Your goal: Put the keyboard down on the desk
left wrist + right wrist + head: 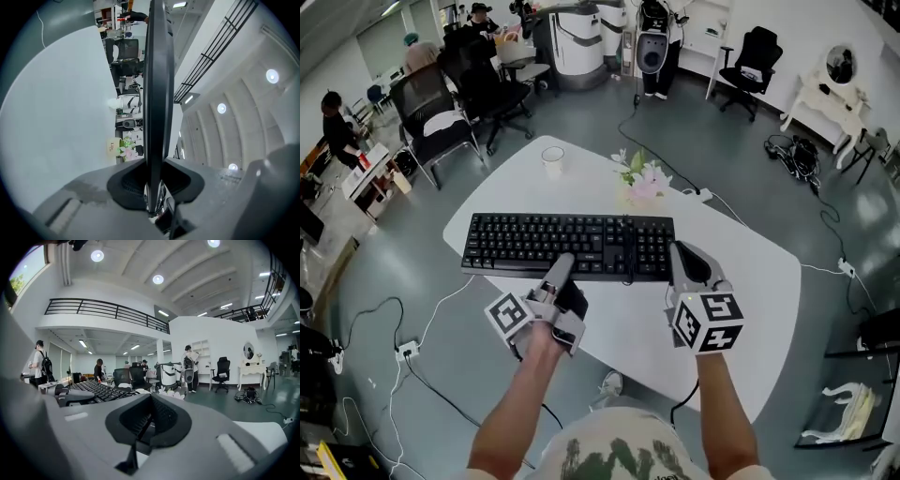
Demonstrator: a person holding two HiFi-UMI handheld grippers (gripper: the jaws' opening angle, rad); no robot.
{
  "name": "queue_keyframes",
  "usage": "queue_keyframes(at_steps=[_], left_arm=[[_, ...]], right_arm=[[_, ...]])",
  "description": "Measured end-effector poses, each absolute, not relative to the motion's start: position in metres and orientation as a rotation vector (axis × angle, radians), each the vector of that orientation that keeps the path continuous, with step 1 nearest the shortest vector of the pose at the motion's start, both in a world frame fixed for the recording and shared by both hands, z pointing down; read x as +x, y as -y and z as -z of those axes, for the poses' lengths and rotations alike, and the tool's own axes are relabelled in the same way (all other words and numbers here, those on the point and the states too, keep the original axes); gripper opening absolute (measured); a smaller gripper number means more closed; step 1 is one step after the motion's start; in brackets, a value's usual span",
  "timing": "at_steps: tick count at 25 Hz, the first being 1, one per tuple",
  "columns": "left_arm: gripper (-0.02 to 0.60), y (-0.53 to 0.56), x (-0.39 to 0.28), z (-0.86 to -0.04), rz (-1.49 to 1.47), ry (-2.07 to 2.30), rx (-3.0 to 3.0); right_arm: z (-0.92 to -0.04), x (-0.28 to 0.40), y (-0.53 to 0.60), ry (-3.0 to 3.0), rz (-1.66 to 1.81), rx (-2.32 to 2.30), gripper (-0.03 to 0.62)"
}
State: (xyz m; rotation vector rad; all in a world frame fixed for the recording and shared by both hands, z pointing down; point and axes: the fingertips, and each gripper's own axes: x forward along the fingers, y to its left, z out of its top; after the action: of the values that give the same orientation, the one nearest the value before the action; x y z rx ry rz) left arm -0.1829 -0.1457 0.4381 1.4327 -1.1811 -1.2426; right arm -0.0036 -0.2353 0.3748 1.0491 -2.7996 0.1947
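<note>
**Head view.** The keyboard (572, 246) lay lengthwise across the white desk (750, 281), keys up, with a cup (553, 159) and a bunch of flowers (639, 183) beyond its far edge. The left gripper (562, 267) met the near long edge slightly left of centre. This position gave a grip on the thin rim without covering the keys. The right gripper (680, 258) stood at the right-hand end, just beside the keyboard. It probably acted as a guide or steadying stop rather than a carrier.

**Left gripper view.** The jaws were nearly closed and pinched the keyboard rim between the pads. The keyboard (157, 93) ran edge-on straight away from the camera. The gripper was rolled onto its side, so the desk (61, 117) filled the left of the picture. Background showed between desk and keyboard, which suggests the keyboard was held just clear of the surface, roughly parallel to it, ready for lowering. This is a judgement. Contact at the far edge could not be confirmed.

**Right gripper view.** The jaws were closed together with nothing visible between them. The keyboard (96, 390) sat off to the left of the jaws, outside their grasp.
</note>
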Motion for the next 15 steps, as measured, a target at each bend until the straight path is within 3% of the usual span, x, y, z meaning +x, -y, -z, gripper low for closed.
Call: queue_keyframes(at_steps=[15], left_arm=[[0.091, 0.224, -0.172, -0.451, 1.111, 1.121, 1.46]], right_arm=[[-0.392, 0.004, 0.301, 2.739, -0.278, 1.161, 0.0]])
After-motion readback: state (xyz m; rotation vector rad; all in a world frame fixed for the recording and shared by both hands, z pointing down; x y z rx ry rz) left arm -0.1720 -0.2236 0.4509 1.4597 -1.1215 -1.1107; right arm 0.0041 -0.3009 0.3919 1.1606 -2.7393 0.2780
